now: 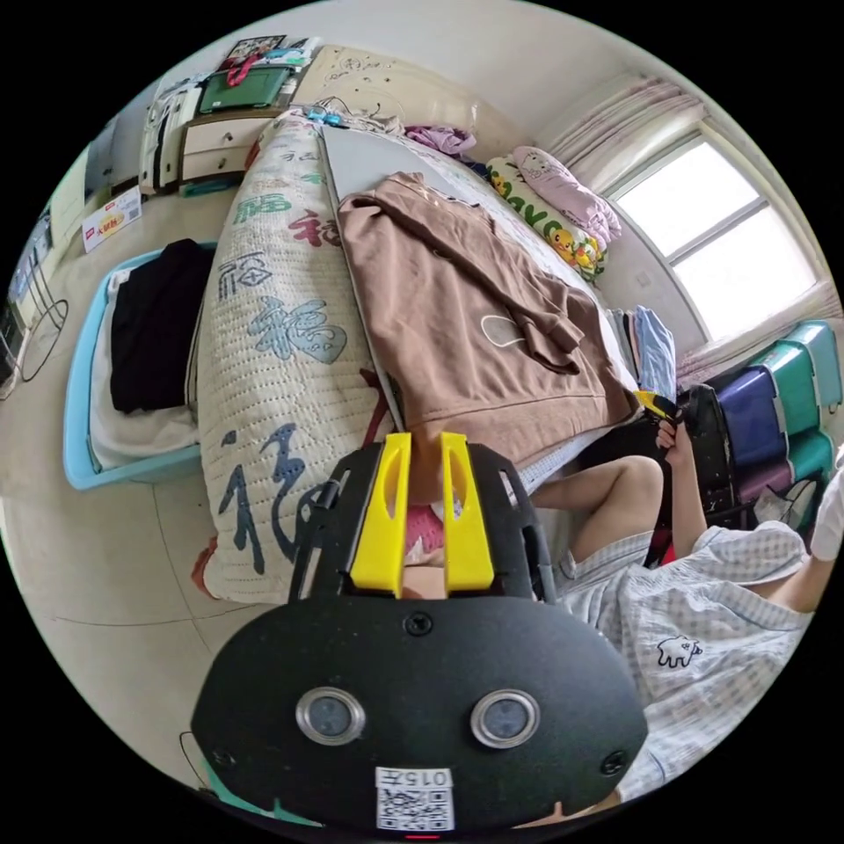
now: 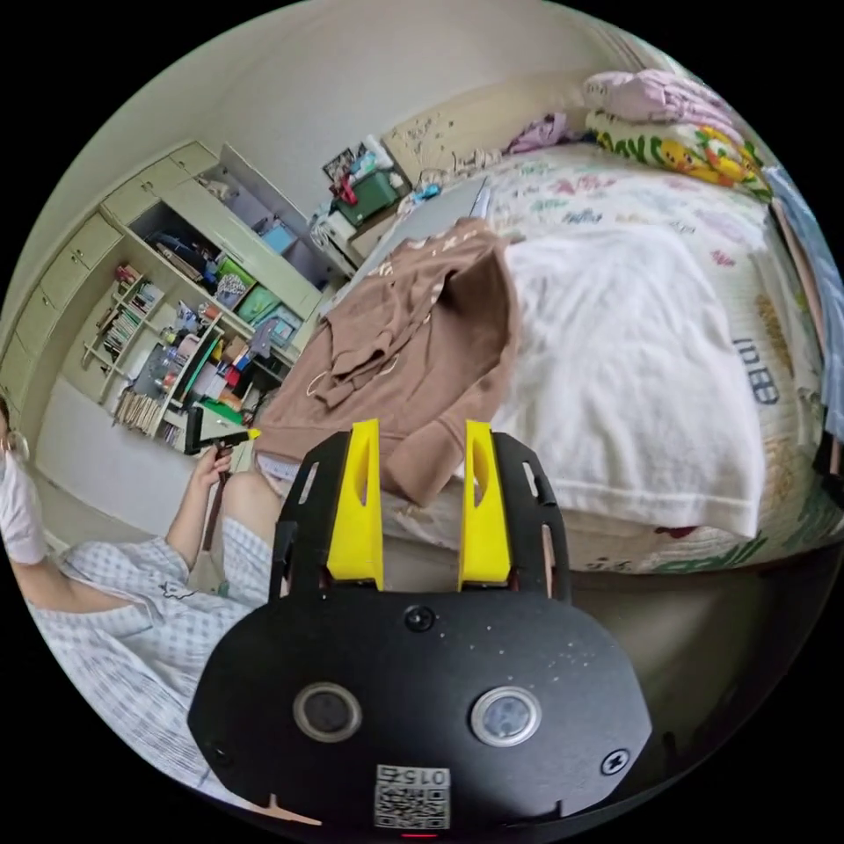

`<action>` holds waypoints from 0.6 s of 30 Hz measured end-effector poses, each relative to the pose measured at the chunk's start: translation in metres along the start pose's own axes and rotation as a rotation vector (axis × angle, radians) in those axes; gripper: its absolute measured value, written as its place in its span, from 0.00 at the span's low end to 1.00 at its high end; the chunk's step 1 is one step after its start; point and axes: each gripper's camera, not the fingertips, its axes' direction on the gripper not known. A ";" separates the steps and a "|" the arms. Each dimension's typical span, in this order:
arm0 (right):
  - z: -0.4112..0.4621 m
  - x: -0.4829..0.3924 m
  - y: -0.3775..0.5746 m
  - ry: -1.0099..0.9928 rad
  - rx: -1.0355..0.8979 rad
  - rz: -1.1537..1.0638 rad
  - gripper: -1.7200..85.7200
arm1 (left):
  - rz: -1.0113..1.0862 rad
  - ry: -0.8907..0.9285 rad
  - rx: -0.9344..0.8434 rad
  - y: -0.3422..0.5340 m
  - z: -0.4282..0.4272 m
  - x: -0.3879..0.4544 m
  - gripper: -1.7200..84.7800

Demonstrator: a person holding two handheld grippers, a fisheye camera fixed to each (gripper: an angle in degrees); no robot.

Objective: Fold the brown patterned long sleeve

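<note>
The brown patterned long sleeve (image 1: 466,325) lies spread on the bed, one sleeve folded across its body. In the left gripper view my left gripper (image 1: 425,444) hangs just below the garment's hem, its yellow jaws a narrow gap apart and pressing on nothing. In the right gripper view the same brown garment (image 2: 413,343) drapes over the bed's edge. My right gripper (image 2: 420,431) stands open there, and a hanging brown corner lines up with the gap between its jaws. Whether the cloth is inside the gap or beyond it I cannot tell.
A person in checked clothes (image 1: 694,615) sits by the bed. A blue basket (image 1: 79,378) with black and white clothes stands on the floor beside a quilt (image 1: 264,352). A white blanket (image 2: 633,387) covers the bed near the garment. Shelves (image 2: 193,334) line the far wall.
</note>
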 end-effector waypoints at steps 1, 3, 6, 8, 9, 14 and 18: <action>0.006 0.000 0.000 0.002 -0.016 0.004 0.18 | -0.005 0.002 -0.011 -0.004 0.002 -0.002 0.07; 0.021 -0.005 0.002 0.053 -0.051 -0.002 0.17 | -0.004 -0.002 -0.014 -0.004 0.002 -0.004 0.05; 0.038 -0.017 0.003 0.197 -0.091 -0.025 0.08 | 0.015 -0.012 -0.005 -0.001 -0.004 0.003 0.04; 0.036 -0.023 0.006 0.259 -0.088 -0.042 0.07 | 0.031 -0.027 0.010 0.004 -0.013 0.013 0.03; 0.033 -0.025 0.007 0.263 -0.083 -0.050 0.07 | 0.043 -0.032 0.020 0.010 -0.020 0.020 0.03; 0.015 -0.025 0.015 0.240 -0.121 -0.033 0.07 | 0.139 -0.087 -0.053 0.034 -0.022 0.055 0.03; -0.002 -0.031 0.001 0.305 -0.086 -0.021 0.10 | 0.194 -0.129 -0.156 0.035 -0.008 0.072 0.05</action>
